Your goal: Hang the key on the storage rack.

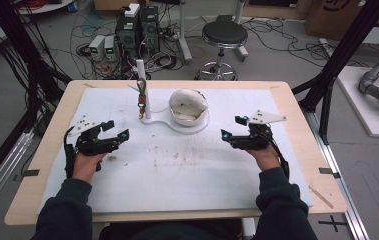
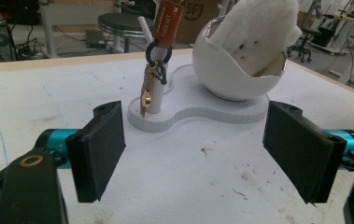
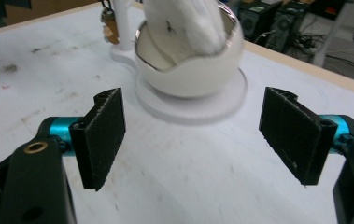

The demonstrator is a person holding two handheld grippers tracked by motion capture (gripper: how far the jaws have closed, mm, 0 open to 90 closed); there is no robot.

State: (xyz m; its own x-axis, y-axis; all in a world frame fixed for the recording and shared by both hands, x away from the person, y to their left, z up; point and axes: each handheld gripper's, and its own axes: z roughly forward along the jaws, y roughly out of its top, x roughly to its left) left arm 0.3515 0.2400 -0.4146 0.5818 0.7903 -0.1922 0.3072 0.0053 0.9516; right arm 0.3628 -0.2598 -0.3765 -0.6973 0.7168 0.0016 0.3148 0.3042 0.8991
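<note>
Your left tool (image 1: 113,131) open, jaws wide, nothing between, low over tabletop (image 1: 177,170). Your right tool (image 1: 234,129) open too, empty. White bowl (image 1: 189,107) with white cloth (image 2: 258,32) inside sits ahead of both tools, between them, on white stand (image 2: 202,116). Keychain (image 2: 153,70) hangs on stand's post (image 1: 141,80), ahead of left tool, just left of bowl. Neither tool touches bowl.

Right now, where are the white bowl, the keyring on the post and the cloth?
Bowl (image 2: 226,77): left gripper view, on its outer wall.
Keyring (image 2: 159,52): left gripper view, on its black ring.
Cloth (image 3: 191,25): right gripper view, on its fold above the rim.
</note>
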